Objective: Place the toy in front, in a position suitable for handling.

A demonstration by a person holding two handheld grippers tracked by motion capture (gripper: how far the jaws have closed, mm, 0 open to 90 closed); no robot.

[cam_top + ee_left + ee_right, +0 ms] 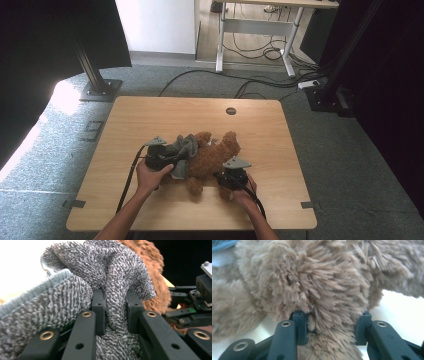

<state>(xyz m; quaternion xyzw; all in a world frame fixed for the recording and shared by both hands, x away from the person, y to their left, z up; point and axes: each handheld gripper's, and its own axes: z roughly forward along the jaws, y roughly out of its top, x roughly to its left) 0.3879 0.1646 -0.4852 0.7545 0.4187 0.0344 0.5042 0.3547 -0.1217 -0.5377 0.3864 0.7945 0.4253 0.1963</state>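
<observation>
A brown teddy bear (216,152) lies on the wooden table (150,117), partly wrapped in a grey knitted garment (184,150). My left gripper (176,161) comes in from the left and is shut on a fold of that garment (110,277), which is pinched between its pads (115,302). The bear's brown fur (150,267) shows behind the fold. My right gripper (224,172) sits at the bear's lower right. Its jaws (332,322) press on a furry limb of the bear (322,290), with fur bulging above the pads.
A round grommet hole (230,111) sits near the table's far edge. Black stand bases (100,90) and cables (250,82) lie on the carpet beyond the table. A white desk frame (255,30) stands farther back.
</observation>
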